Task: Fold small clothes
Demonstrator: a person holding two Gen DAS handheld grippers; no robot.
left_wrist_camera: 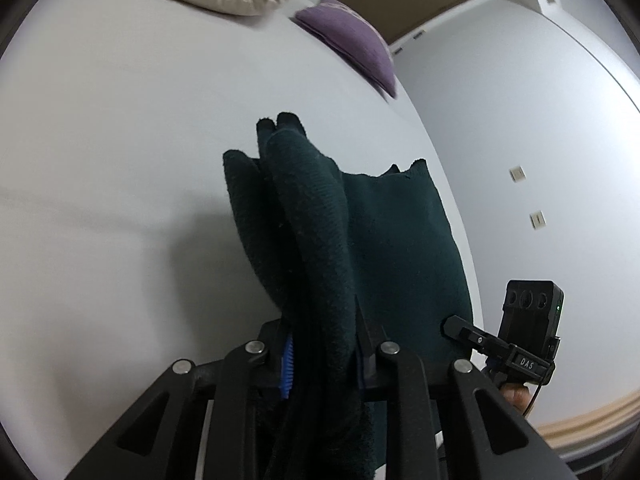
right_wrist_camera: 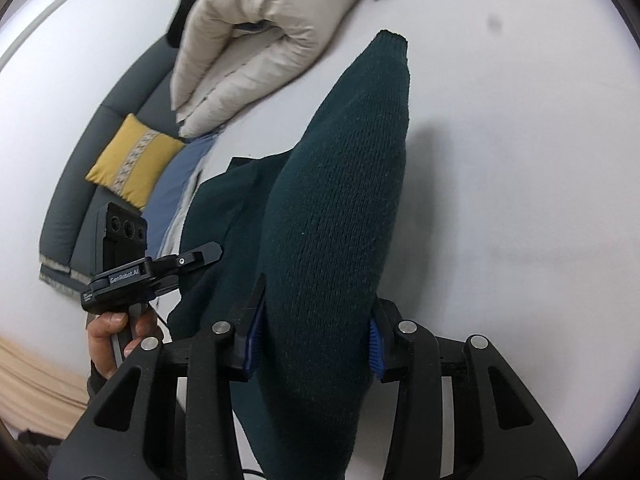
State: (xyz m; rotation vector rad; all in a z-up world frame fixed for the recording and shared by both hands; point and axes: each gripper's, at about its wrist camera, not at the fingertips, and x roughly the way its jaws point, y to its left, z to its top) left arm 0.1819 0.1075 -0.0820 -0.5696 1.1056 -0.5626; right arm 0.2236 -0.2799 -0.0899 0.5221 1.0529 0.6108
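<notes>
A dark green knit garment (left_wrist_camera: 352, 240) hangs over a white bed (left_wrist_camera: 120, 140), held up by both grippers. My left gripper (left_wrist_camera: 324, 344) is shut on a bunched edge of it; folds of cloth cover the fingers. My right gripper (right_wrist_camera: 316, 336) is shut on another thick fold of the garment (right_wrist_camera: 340, 200), its blue pads (right_wrist_camera: 376, 348) pressed against the cloth on both sides. The right gripper shows at the lower right of the left wrist view (left_wrist_camera: 460, 330), and the left gripper shows at the left of the right wrist view (right_wrist_camera: 208, 254). The cloth spans between them.
A folded cream duvet (right_wrist_camera: 256, 40) and a purple pillow (left_wrist_camera: 352, 44) lie at the far end of the bed. A grey sofa (right_wrist_camera: 76, 184) with a yellow cushion (right_wrist_camera: 132, 160) stands beside the bed. A grey wall (left_wrist_camera: 520, 120) bounds the other side.
</notes>
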